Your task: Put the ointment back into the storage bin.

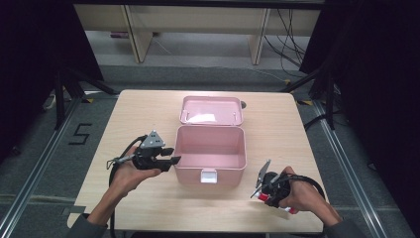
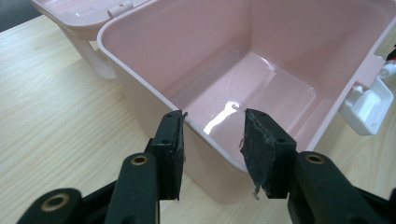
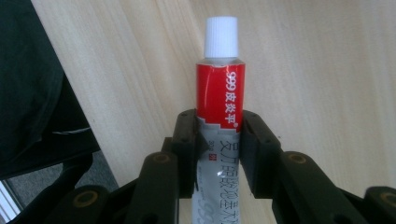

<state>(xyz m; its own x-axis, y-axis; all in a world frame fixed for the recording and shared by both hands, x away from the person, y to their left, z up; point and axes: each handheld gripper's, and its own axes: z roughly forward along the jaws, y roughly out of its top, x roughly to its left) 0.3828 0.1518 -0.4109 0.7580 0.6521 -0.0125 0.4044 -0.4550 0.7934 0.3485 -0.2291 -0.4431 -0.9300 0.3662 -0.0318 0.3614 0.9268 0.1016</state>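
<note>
Now the tube is in the grip, the box comes next

Clearly the pick-up is done: the right tongs (image 3: 218, 140) are clamped on the tube (image 3: 219, 116), their black pads pressing its sides just below the red band, so the tube stands out past the jaws with its cap leading. Seen from above, the right tongs (image 1: 270, 186) sit near the front right corner of the pink box (image 1: 211, 153), over the tabletop (image 1: 148, 106). The left tongs (image 2: 212, 144) stand apart with nothing pinched, straddling the box's near wall without pressing it; in the high view the left tongs (image 1: 166, 159) are just beside the box's left side.

I judge the next move to be carrying the tube over the rim and lowering it into the hollow, then loosening the grip.

The box is smooth, glossy pink plastic, rectangular with rounded corners, its lid (image 1: 211, 110) swung back behind it and a white latch (image 1: 208, 176) on the front. The tube is a slim soft cylinder, red and silver-grey with printed characters, topped by a ribbed white cap (image 3: 221, 37). Pale wood grain covers the tabletop.
</note>
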